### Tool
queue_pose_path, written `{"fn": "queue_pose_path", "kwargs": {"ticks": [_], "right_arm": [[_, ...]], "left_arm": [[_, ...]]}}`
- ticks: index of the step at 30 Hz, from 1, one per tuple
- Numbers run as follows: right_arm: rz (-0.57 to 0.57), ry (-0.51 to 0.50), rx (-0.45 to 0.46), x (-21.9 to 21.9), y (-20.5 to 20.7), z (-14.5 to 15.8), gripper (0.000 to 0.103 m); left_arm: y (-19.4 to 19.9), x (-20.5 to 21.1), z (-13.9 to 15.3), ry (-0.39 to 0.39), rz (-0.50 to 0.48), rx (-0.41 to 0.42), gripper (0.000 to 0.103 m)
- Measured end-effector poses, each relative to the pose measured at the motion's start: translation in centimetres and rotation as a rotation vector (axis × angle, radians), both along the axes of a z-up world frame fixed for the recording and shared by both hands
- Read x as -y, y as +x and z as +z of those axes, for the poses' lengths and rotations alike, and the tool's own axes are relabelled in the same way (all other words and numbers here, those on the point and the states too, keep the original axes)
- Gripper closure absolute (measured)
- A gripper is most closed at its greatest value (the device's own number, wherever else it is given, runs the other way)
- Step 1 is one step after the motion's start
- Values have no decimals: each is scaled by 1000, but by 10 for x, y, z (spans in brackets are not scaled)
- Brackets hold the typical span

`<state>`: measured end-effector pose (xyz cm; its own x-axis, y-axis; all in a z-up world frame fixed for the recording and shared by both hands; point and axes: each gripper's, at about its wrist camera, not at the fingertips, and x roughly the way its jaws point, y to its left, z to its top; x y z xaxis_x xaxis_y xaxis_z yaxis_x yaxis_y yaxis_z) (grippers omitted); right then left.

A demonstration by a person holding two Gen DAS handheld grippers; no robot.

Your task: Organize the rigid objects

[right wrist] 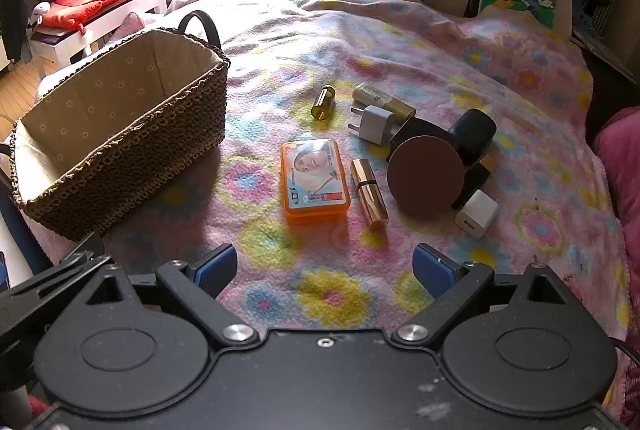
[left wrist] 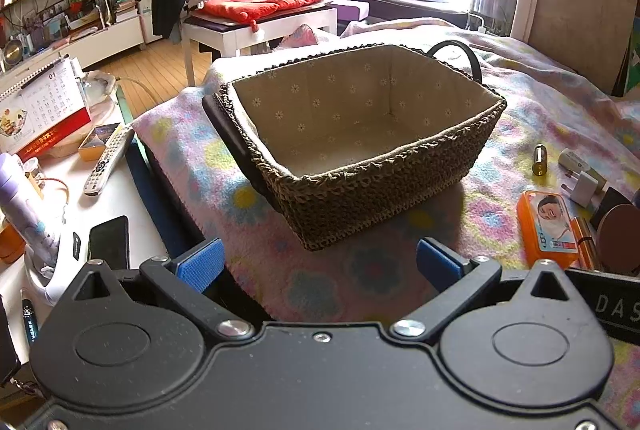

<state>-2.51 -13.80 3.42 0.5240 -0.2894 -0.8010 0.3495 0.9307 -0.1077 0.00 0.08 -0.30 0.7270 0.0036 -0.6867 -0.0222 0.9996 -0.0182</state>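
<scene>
1. While the left gripper hangs over the near edge of the blanket, its blue pads are wide apart and hold nothing.
2. It points at the basket, which sits on the blanket near the left edge.
3. The basket has nothing in it, only a cloth lining with small flowers.
4. The right gripper is wide open too, with nothing between its pads.
5. It hangs over the near edge of the blanket, facing a bunch of small things to the right of the basket.
6. An orange case lies flat, closest to the basket but not touching it.
7. A gold lipstick lies just beside the case, on its right.
8. A brown disc lies to the right of the lipstick and rests partly on some black things.
9. A white charger sits at the near right of the bunch, touching one black thing.
10. A white plug lies behind the disc, with its pins pointing left.
11. A small amber bottle lies on its side, left of the plug.
12. A gold tube lies behind the plug.
13. On the desk left of the blanket lie a remote, a phone and a calendar.
</scene>
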Motion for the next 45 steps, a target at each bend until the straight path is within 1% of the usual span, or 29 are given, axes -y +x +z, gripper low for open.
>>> {"fn": "queue_pose_path", "kwargs": {"ticks": [15,20,24,27,29,32,34,37,42,45], "right_arm": [[-6,-9,-4,1,-1,-4,8],[-12,-2,2,3,0,-6,8],[-23,23,8,11,-3,-11,9],[-50,46,5,26,-5,-19,10],[-73,55,2,42,-11,-28,12],[-123,48,15,68,-23,-38,13],[-165,42,29,88,-33,-45,17],[-203,41,48,116,-45,-56,19],[-249,27,85,147,-54,-69,19],[-240,17,105,152,-51,-73,18]], "left_arm": [[0,1,-1,0,0,0,5],[-3,1,1,-12,-21,25,7],[-3,6,2,1,-53,28,10],[-3,13,2,15,-105,22,10],[-4,19,1,35,-140,17,10],[-4,30,0,70,-204,2,9],[-4,40,-1,92,-261,-11,9],[-1,60,-1,127,-333,-17,9],[16,99,-8,93,-445,-69,7],[25,124,-19,117,-510,-102,7]]}}
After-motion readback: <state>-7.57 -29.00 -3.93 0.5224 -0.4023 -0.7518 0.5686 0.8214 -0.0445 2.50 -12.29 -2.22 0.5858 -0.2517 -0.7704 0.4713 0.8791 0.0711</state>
